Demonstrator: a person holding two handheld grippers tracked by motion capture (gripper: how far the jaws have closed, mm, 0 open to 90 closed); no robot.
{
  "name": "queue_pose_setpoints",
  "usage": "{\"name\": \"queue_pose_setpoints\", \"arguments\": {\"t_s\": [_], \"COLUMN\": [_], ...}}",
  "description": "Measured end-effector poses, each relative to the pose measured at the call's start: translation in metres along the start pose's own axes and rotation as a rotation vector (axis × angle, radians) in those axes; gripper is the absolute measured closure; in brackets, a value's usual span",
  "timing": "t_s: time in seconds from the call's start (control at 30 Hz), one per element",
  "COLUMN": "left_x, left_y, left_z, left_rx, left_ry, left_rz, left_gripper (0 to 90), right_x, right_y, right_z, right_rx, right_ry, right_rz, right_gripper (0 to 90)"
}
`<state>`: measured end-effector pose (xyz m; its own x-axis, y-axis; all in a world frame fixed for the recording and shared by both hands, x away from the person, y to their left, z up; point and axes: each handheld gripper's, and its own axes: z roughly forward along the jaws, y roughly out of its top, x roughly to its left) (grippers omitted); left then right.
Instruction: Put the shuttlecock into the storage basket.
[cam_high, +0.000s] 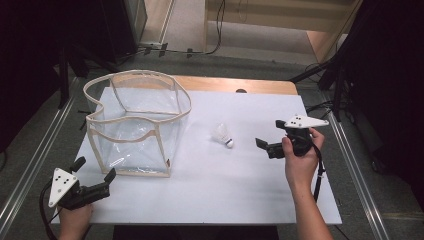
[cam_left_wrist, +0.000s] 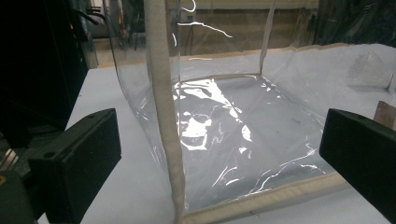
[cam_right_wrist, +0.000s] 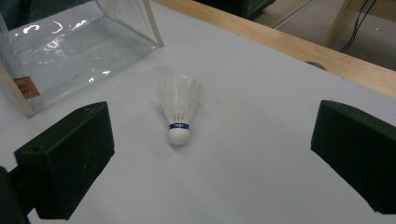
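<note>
A white feather shuttlecock (cam_high: 223, 135) with a blue band lies on its side on the white table top (cam_high: 225, 190), cork toward the near right. My right gripper (cam_high: 270, 134) stands open a short way to its right, pointing at it. In the right gripper view the shuttlecock (cam_right_wrist: 180, 109) lies ahead between the two spread jaws of the right gripper (cam_right_wrist: 212, 130), untouched. A clear plastic bag (cam_high: 130, 145) with beige trim stands open-topped at the left. My left gripper (cam_high: 93, 170) is open near its front left corner; in the left gripper view that corner seam (cam_left_wrist: 163, 116) rises between the jaws of the left gripper (cam_left_wrist: 219, 130).
A wooden strip (cam_high: 235, 84) runs along the table's far edge. Metal rails run down both sides of the table, and dark stands and cables are on the floor behind. A small tan label (cam_right_wrist: 25, 87) sits on the bag's lower corner.
</note>
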<state>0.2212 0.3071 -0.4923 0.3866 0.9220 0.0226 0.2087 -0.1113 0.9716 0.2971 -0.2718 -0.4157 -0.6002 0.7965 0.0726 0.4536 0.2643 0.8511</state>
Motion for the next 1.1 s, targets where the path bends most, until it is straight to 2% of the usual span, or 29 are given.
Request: {"name": "queue_pose_setpoints", "arguments": {"t_s": [0.6,1.1], "left_x": [0.0,0.0], "left_y": [0.0,0.0], "left_z": [0.0,0.0], "left_rx": [0.003,-0.001], "left_ry": [-0.002,-0.005], "left_rz": [0.008,0.004], "left_gripper": [0.0,0.0], "right_x": [0.002,0.002], "right_y": [0.02,0.023], "right_z": [0.021,0.042], "right_rx": [0.063,0.136], "right_ry": [0.011,0.03], "right_rz": [-0.034,-0.032], "right_gripper": [0.0,0.0]}}
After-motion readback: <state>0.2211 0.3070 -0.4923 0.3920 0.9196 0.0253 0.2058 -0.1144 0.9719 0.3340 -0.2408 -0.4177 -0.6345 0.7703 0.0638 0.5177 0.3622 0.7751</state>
